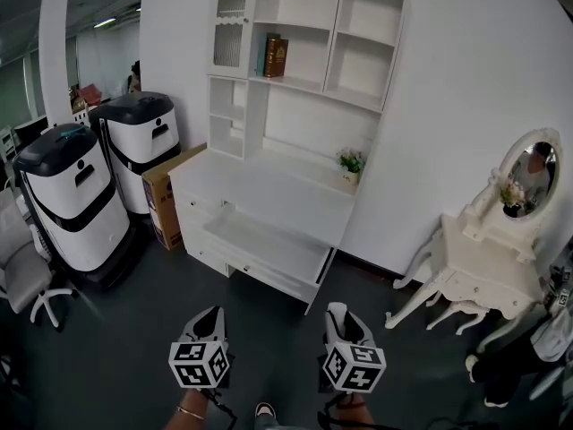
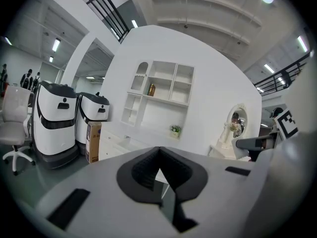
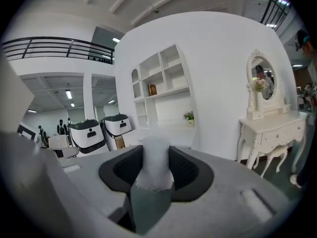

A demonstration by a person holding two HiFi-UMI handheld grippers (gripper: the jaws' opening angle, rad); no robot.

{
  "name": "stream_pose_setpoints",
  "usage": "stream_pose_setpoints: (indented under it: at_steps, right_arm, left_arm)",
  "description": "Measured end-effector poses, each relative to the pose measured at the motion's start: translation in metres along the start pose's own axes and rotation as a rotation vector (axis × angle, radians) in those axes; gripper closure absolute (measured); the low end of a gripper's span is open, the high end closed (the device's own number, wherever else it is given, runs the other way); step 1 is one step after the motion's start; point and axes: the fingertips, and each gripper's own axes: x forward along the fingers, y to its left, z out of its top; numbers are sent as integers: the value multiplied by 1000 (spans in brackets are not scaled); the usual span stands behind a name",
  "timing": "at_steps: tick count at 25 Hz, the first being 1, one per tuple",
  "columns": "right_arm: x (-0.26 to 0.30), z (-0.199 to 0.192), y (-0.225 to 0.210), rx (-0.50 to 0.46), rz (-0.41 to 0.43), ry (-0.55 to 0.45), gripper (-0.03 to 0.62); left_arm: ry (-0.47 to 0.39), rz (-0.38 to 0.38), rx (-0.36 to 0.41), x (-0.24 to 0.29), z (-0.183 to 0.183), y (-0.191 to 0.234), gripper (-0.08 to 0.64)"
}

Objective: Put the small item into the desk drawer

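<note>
Two white machines [image 1: 70, 195] stand near the desk [image 1: 269, 191].

The desk [image 1: 269, 200] was white. Beside it stood a brown cardboard box [image 1: 163, 195] and white machines [image 1: 76, 209] banded in black. On its shelf sat a brown-gold book [image 1: 277, 57], and on its top a green plant [image 1: 351, 161]. Before the desk, over a dark grey floor [image 1: 134, 330], the left gripper [image 1: 209, 315] and right gripper [image 1: 339, 312] bore black-and-white square markers. The small item [image 3: 156, 162] was white.

Grey claws [image 1: 209, 317] [image 1: 341, 315], black-and-white marker cubes [image 1: 199, 364]
</note>
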Motion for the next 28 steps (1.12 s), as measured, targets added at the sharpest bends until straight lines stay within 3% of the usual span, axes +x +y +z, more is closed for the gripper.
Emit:
stream_pose_setpoints:
  at_steps: [9, 19, 28]
  right_arm:
    - [68, 16, -37, 22, 4, 31, 426]
    - [117, 16, -61, 48, 1, 70, 426]
    - [164, 22, -73, 63, -59, 72, 426]
  left_arm:
    - [11, 1, 10, 78, 18, -7, 563]
    - [33, 6, 12, 128, 24, -7, 563]
    - [16, -34, 34, 187, 43, 6, 563]
